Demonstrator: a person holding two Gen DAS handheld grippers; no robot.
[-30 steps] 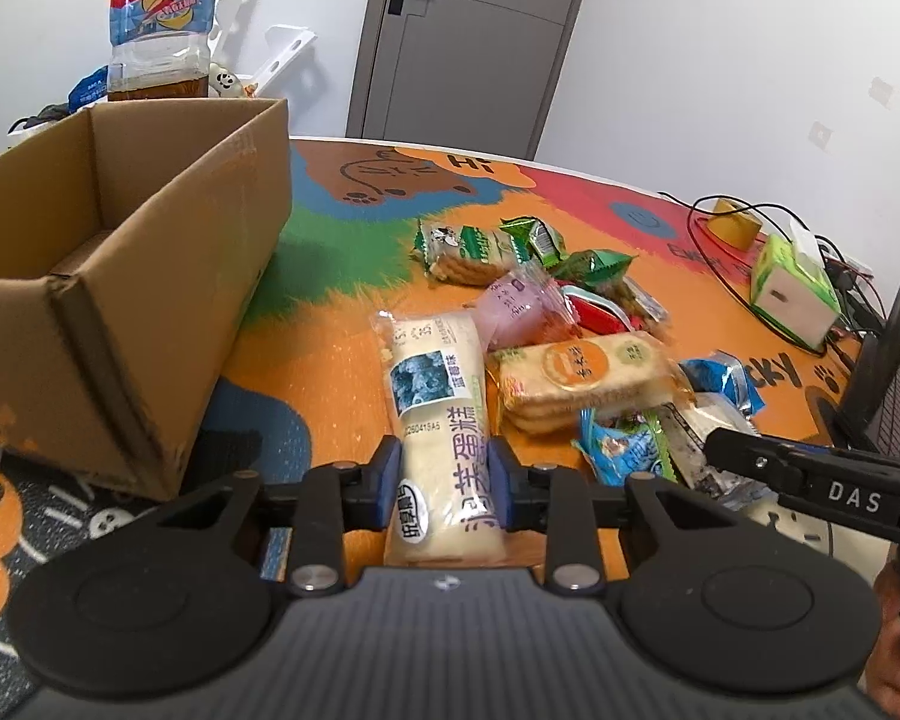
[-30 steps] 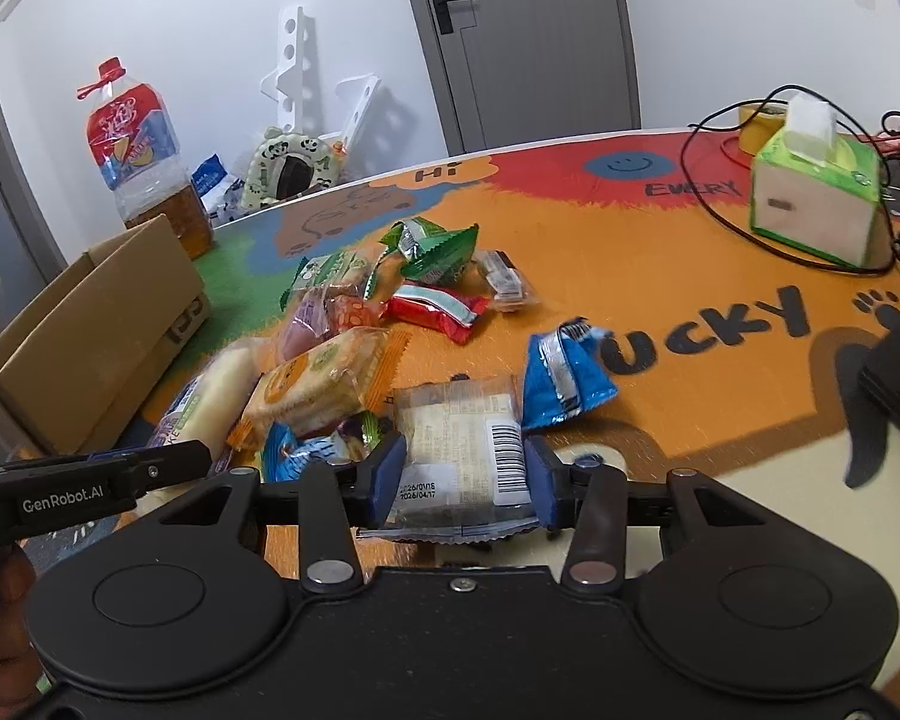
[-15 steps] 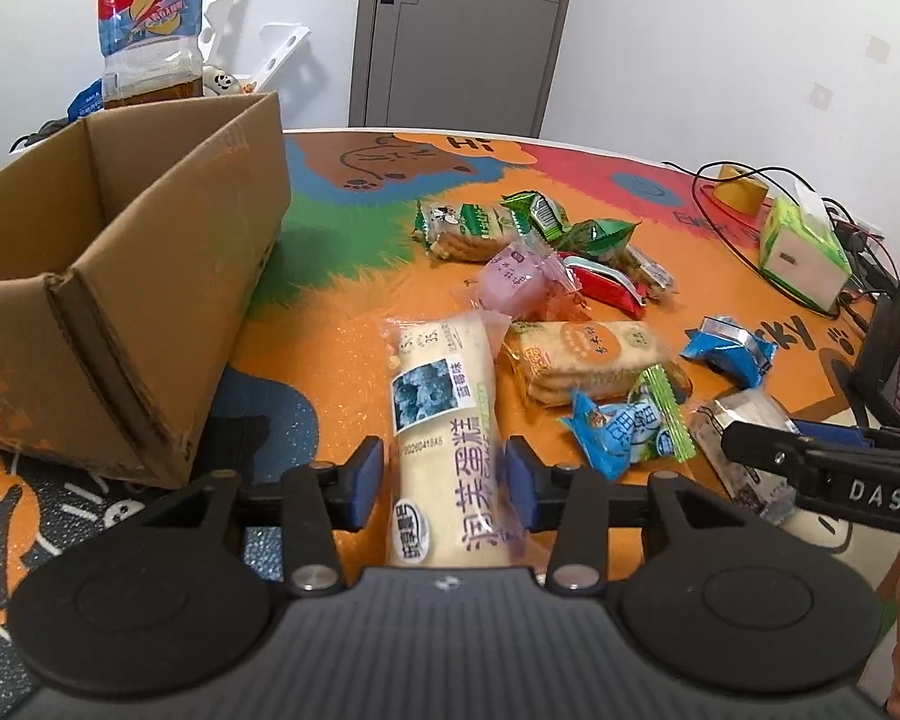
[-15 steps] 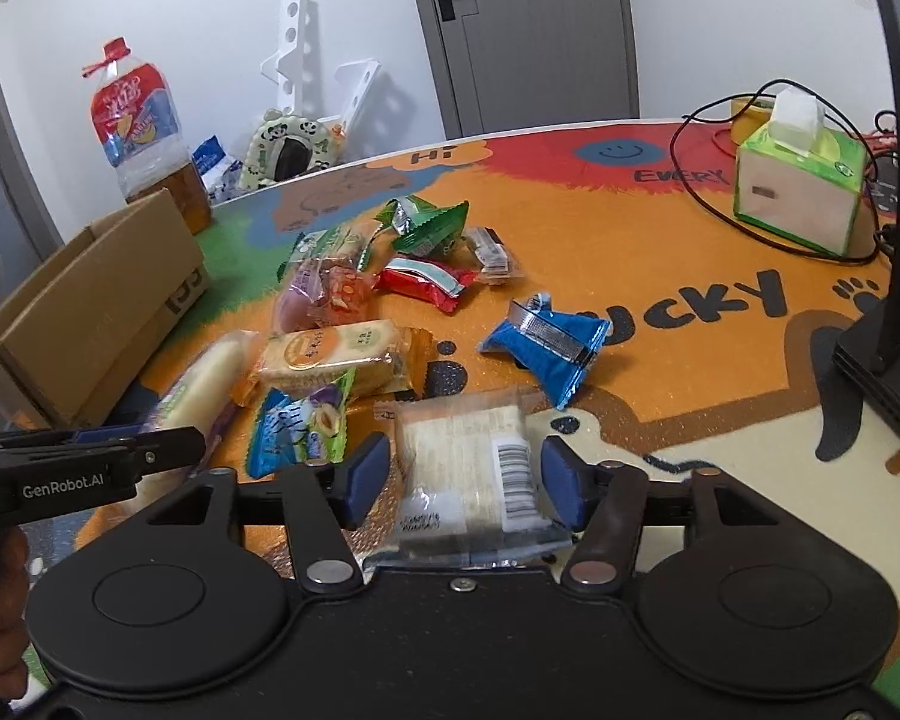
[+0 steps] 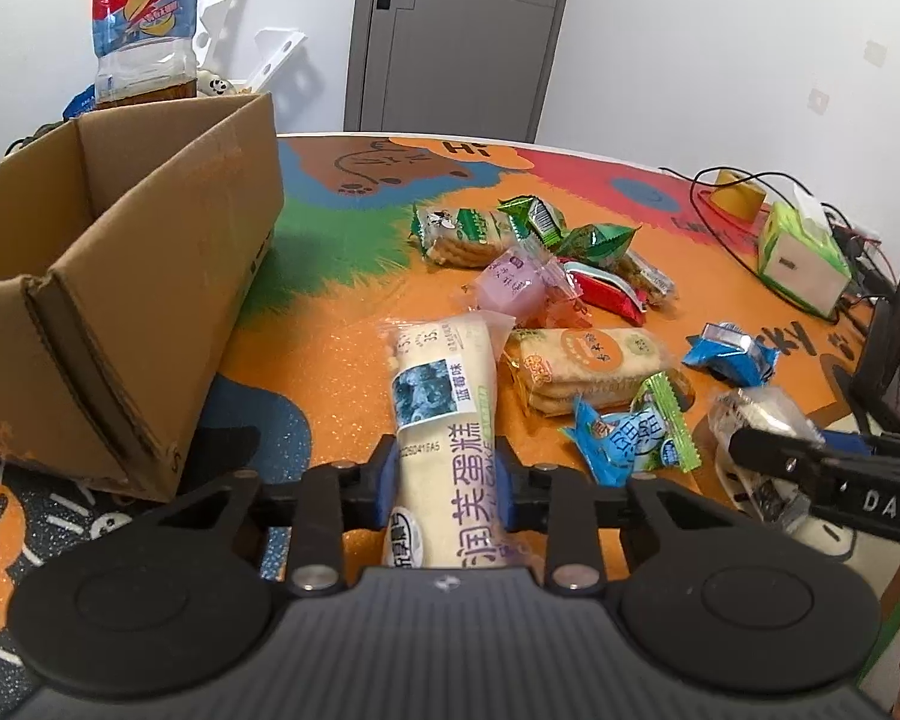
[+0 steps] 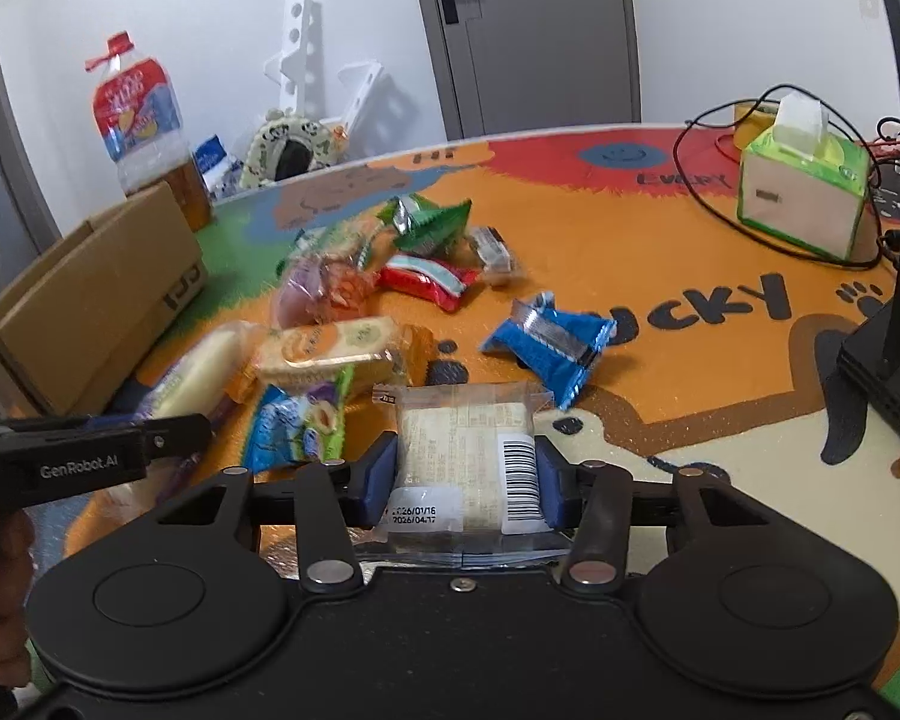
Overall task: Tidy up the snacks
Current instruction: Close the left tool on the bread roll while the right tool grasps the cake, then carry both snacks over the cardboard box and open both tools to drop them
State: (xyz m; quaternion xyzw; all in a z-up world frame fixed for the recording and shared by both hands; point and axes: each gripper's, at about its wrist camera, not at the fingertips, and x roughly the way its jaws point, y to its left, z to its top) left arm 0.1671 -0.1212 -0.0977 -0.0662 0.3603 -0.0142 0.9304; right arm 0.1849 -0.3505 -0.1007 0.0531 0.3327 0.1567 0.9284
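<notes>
The cardboard box (image 5: 120, 276) stands open at the left of the tabletop (image 5: 342, 372); what can be seen of its inside is bare. The left tool (image 5: 447, 480) has just closed, its blue pads pressing the near end of the long cake pack (image 5: 444, 414). The right tool (image 6: 465, 480) has likewise been closing on the clear sandwich pack (image 6: 465, 450), lying just before the loose snack pile (image 6: 390, 276).

Two matte black handheld grippers
Left gripper (image 5: 447, 477) and right gripper (image 6: 467, 474): blue pads, silver pivot screws, round side discs; white "GenRobot.AI" and "DAS" lettering on their sides.
</notes>
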